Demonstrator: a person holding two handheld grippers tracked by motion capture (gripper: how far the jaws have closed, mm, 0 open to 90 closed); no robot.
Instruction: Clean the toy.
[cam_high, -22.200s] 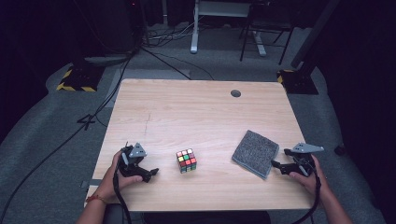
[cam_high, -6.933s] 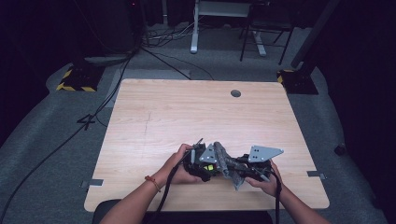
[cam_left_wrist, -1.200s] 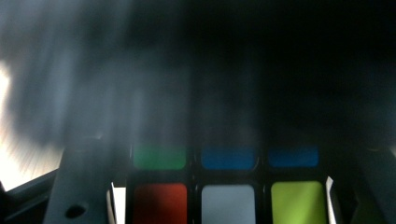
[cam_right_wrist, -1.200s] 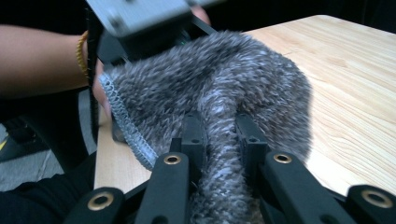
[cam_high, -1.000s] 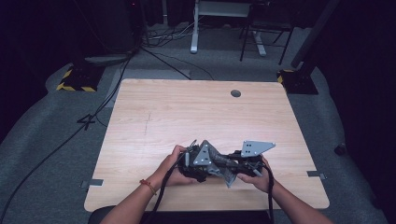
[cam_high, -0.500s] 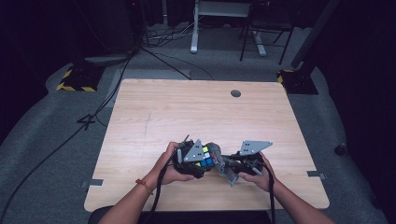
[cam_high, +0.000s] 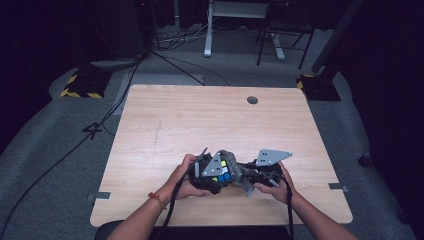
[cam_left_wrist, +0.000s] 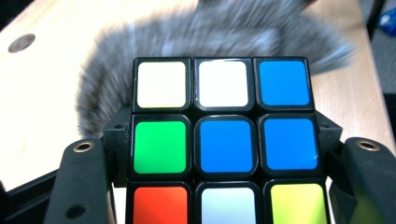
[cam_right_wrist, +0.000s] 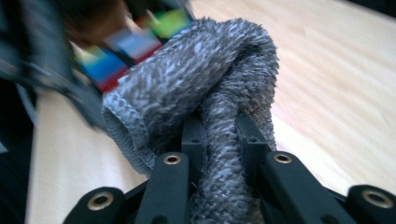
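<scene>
Near the table's (cam_high: 165, 125) front edge in the high view, my left gripper (cam_high: 212, 175) clamps the Rubik's cube (cam_high: 223, 172); its view shows grey cloth (cam_left_wrist: 210, 42) directly beyond the cube (cam_left_wrist: 224, 140); my right gripper's (cam_right_wrist: 219, 135) view shows jaws pinching that cloth (cam_right_wrist: 205, 88), cube (cam_right_wrist: 126, 42) just behind.

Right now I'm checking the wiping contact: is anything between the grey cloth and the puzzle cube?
Nothing visible. The right tool is clamped on the bunched grey cloth, which lies right against the puzzle cube held in the left tool, above the wooden table.
</scene>
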